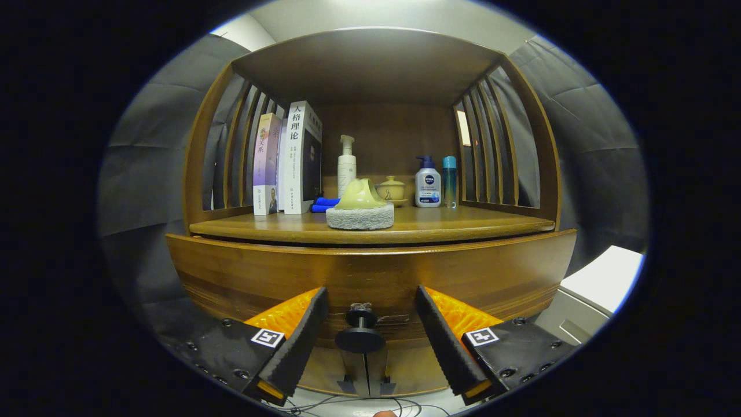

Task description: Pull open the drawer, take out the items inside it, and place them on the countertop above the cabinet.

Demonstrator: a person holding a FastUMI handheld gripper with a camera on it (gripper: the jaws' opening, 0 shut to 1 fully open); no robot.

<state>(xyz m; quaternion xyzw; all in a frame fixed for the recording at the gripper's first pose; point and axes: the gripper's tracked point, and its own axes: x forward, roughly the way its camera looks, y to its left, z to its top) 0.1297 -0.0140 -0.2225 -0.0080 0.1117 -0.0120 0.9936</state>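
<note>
The wooden drawer front [370, 272] spans the cabinet below the countertop [440, 223]. Its dark round knob [360, 333] sits between my two fingers, which stand apart on either side of it without touching. My gripper [370, 324] is open, close up to the drawer front. The drawer looks pulled out a little, with a dark gap under the countertop edge; its inside is hidden. On the countertop, just behind the front edge, rests a scrub pad with a yellow-green handle [360, 207].
Upright books [289, 159] stand at the shelf's left with a blue item [324, 204] beside them. A white pump bottle [346, 165], a small lidded cup [391, 189], a lotion bottle [428, 184] and a teal bottle [449, 179] line the back. Slatted side walls enclose the shelf.
</note>
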